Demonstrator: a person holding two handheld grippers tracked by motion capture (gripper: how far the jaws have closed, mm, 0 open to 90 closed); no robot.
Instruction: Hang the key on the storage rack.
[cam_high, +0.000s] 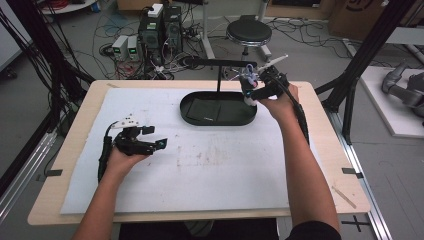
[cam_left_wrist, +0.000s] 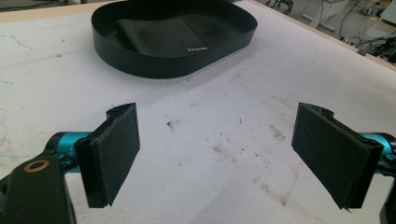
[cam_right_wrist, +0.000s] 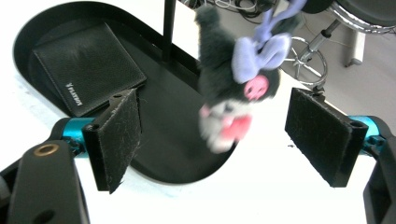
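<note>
A small grey plush toy (cam_high: 247, 79) (cam_right_wrist: 233, 88) with purple ears and a pink patch hangs from the black stand's arm (cam_high: 225, 63) over the right end of the black oval tray (cam_high: 187, 117) (cam_left_wrist: 140, 65) (cam_right_wrist: 177, 140). It looks blurred in the right gripper view. My right gripper (cam_high: 251, 92) (cam_right_wrist: 224, 140) is open, its pads on either side of the toy without touching it. A black wallet (cam_high: 207, 111) (cam_left_wrist: 159, 35) (cam_right_wrist: 88, 67) lies flat in the tray. My left gripper (cam_high: 159, 136) (cam_left_wrist: 219, 154) is open and holds nothing, low over the white mat (cam_high: 200, 165) left of the tray.
The stand's upright post (cam_high: 219, 79) (cam_right_wrist: 168, 28) rises from the tray's back. Beyond the table are a round stool (cam_high: 248, 32), computer boxes (cam_high: 160, 27) and floor cables. Black frame posts (cam_high: 367, 45) flank the table.
</note>
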